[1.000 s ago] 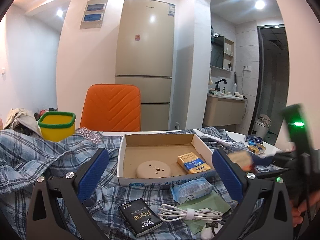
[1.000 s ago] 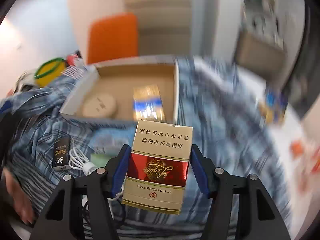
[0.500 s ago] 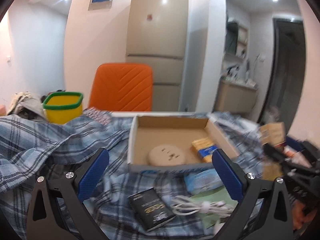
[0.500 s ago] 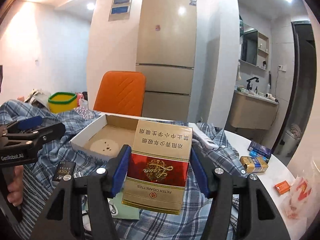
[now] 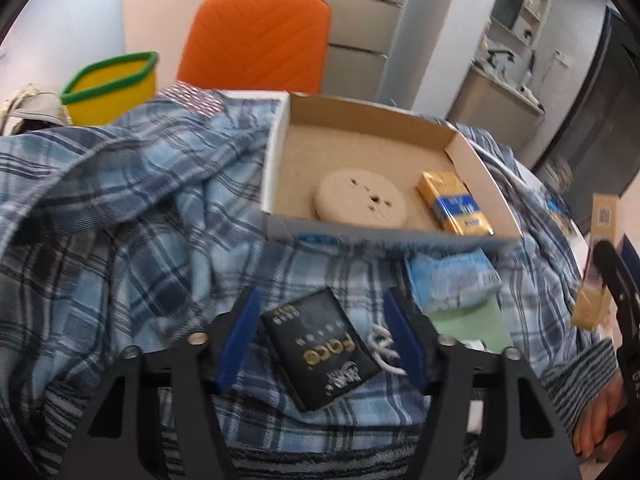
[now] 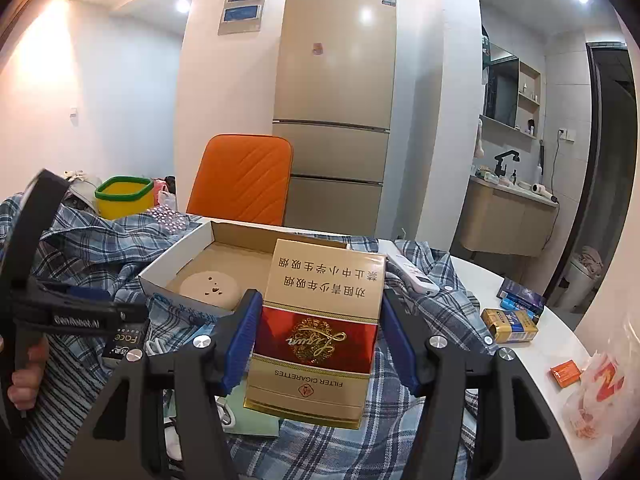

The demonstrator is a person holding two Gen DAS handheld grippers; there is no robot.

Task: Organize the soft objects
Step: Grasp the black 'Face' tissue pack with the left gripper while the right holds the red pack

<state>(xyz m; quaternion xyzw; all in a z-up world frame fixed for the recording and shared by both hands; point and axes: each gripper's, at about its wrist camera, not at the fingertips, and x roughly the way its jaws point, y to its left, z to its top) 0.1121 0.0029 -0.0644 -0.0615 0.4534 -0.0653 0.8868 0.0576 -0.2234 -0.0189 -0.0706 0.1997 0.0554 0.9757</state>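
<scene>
**Black packet lay slanted between the closing left jaws**

In the left wrist view, the flat black packet with gold "Face" lettering (image 5: 320,347) lay on the blue checked cloth (image 5: 132,208), at the lower centre of the frame. The left gripper (image 5: 320,340) pointed down over it and its jaws were closing, with the packet between them; the blue pads did not seem to touch it yet. The packet's long axis ran diagonally, from upper left to lower right, so it was not square to the jaws. The open cardboard box (image 5: 476,164) stood just behind, higher in the frame. The right gripper (image 6: 318,338), in the middle of its own view, was pinching a gold and red cigarette carton (image 6: 320,328) and was held farther from the packet.
</scene>
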